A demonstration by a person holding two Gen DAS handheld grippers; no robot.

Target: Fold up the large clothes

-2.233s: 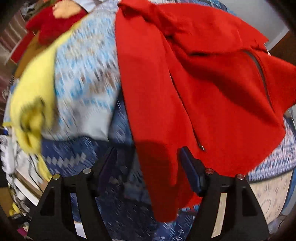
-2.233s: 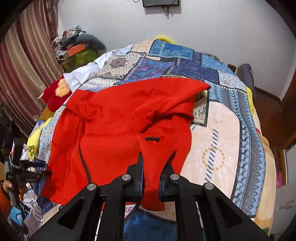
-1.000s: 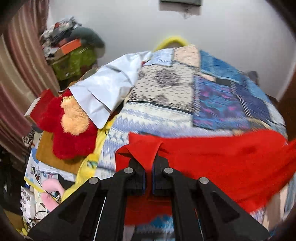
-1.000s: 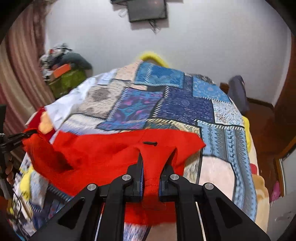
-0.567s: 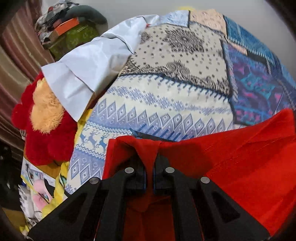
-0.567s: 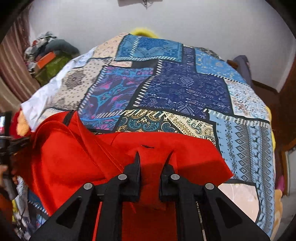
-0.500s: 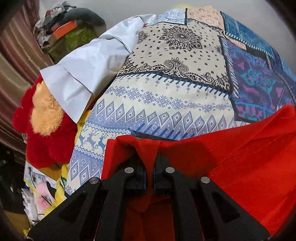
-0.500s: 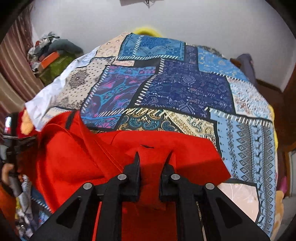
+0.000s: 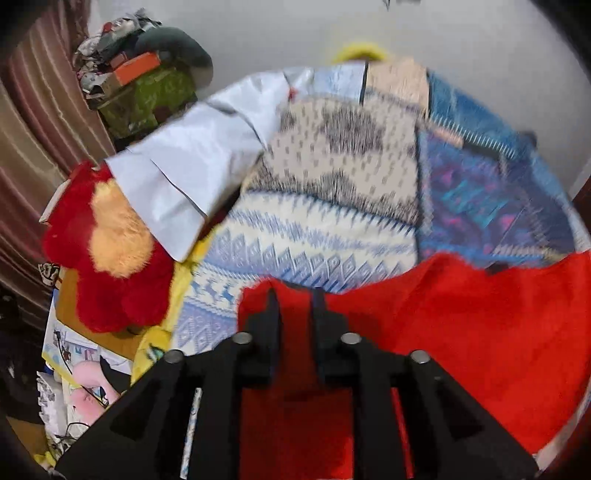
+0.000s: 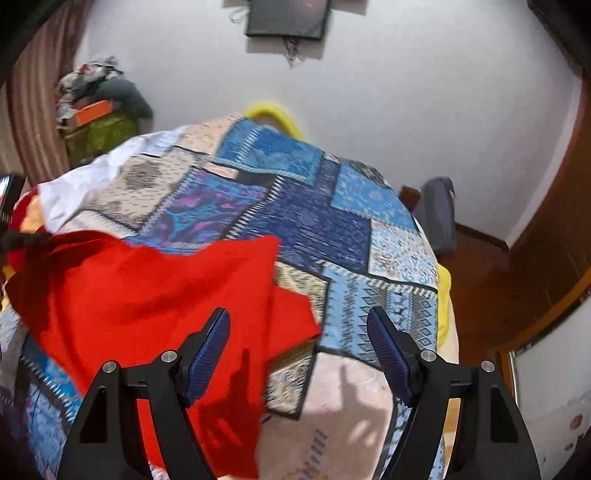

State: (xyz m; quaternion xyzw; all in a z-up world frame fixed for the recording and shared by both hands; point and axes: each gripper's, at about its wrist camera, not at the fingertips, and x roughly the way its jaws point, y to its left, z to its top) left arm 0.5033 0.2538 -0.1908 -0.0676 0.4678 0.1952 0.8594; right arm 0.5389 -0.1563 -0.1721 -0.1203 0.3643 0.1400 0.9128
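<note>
A large red garment (image 9: 461, 325) lies spread on the patchwork bed cover (image 9: 332, 229). In the left wrist view my left gripper (image 9: 295, 299) hovers over the garment's near left corner. Its jaws are opening, and a narrow gap shows red cloth lying slack between the fingers. In the right wrist view the same red garment (image 10: 147, 288) covers the left half of the bed cover (image 10: 314, 221), one edge folded over. My right gripper (image 10: 297, 321) is opening wide above the garment's right edge. Nothing touches its blue pads (image 10: 207, 347).
A red and tan plush toy (image 9: 110, 251) and a white cloth (image 9: 192, 166) sit at the bed's left side. Behind them is a cluttered pile on a green box (image 9: 147, 85). A screen (image 10: 288, 16) hangs on the far wall, and wooden panelling (image 10: 546, 240) borders the right.
Both grippers were shut on the red garment's edge. Their jaws now stand apart and the cloth has dropped onto the bed. The right jaws have spread far wider than the left.
</note>
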